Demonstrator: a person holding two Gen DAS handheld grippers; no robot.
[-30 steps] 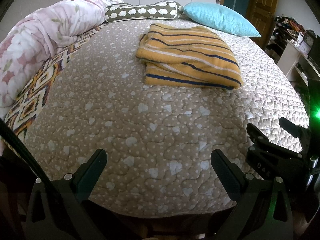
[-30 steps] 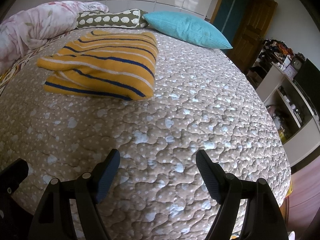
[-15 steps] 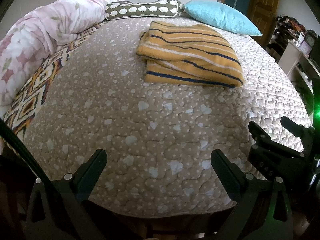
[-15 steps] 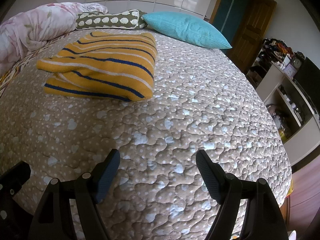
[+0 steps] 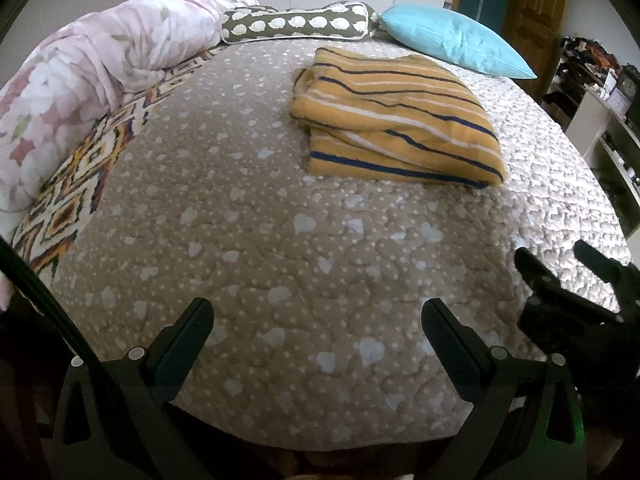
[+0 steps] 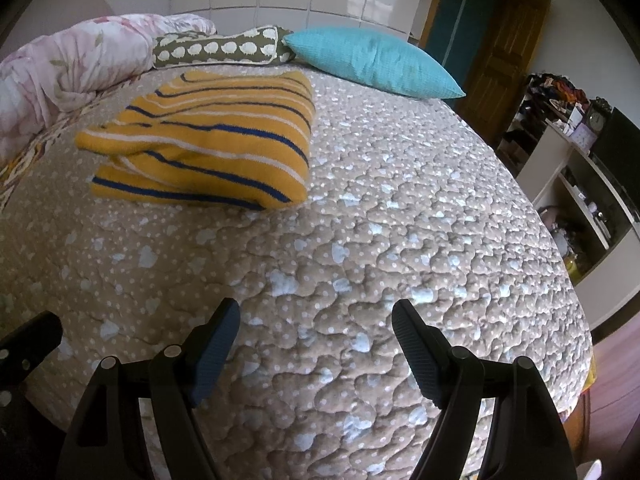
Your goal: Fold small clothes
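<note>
Folded knitwear, a mustard-yellow striped sweater (image 5: 396, 128) with navy and white bands, lay in a thick rectangle on the far half of the beige quilted bedspread (image 5: 280, 240). Its layers were stacked unevenly, so the lower fold stuck out a little on the side nearest the cameras. In the right wrist view the same sweater (image 6: 208, 148) sat toward the left of the bed, flat on the bedspread (image 6: 400, 240) and touched by neither tool.

Beyond the sweater, against the head of the bed, rested a teal cushion (image 5: 452, 40) and, just beside it, an olive bolster with white hedgehog shapes (image 5: 296, 26). Left of the sweater, a pink floral duvet (image 5: 80, 80) was bundled along the bed's edge, over a strip of diamond-patterned fabric (image 5: 72, 188).

Well short of the sweater, at the near edge of the bed, the left gripper (image 5: 318, 320) hovered with its jaws spread wide and only bedspread between them. The right gripper (image 6: 316, 320) was likewise wide open and empty, also well apart from the sweater; in the left view it (image 5: 560, 268) stood to the right of the left gripper.

Past the bed's right side stood a wooden door (image 6: 496, 60) and white shelving (image 6: 580, 208) with clutter.
</note>
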